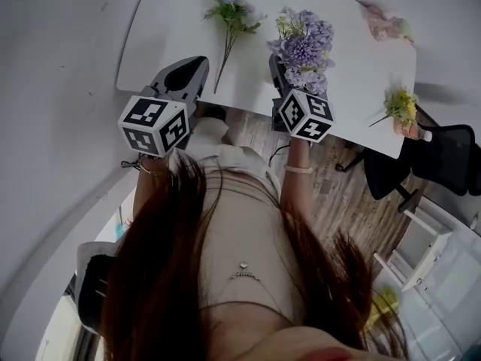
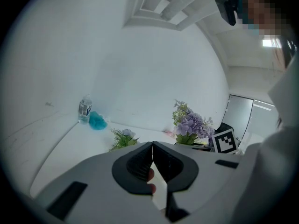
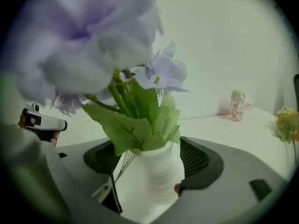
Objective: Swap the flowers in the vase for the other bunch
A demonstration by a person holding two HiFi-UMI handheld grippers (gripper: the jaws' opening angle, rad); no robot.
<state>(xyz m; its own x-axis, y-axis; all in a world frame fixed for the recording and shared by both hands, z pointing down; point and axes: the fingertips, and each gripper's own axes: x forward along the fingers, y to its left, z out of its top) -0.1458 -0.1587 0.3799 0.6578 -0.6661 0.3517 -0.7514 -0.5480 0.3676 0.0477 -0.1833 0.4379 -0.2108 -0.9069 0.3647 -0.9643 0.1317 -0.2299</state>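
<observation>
**A:** Head view, quick. Where's everything?

**B:** Purple flowers (image 1: 304, 47) stand at the near edge of the desk (image 1: 165, 21), right over the right gripper (image 1: 282, 81), hiding its tips. The spare bunch (image 1: 229, 13) lies flat on the desk. Its long axis runs away from the person, bloom far, stem end near. That stem end sits just beside the left gripper (image 1: 199, 65), on its right. Left hand is clearly nearer.

**A:** Left gripper view?

**B:** Fingers pressed together, nothing between them. The spare bunch is ahead and slightly left on the desk, and the purple flowers are off to the right.

**A:** Right gripper view?

**B:** The white vase (image 3: 156, 171) stands upright between the fingers (image 3: 196, 160), which are spread wide. There's a gap on the left side, so I'd call it not clamped. The stems rise straight up out of the neck.

**A:** Next move?

**B:** My guess is pulling the purple flowers up out of the vase. Then the left hand takes the spare stem, gripping across it.
</observation>
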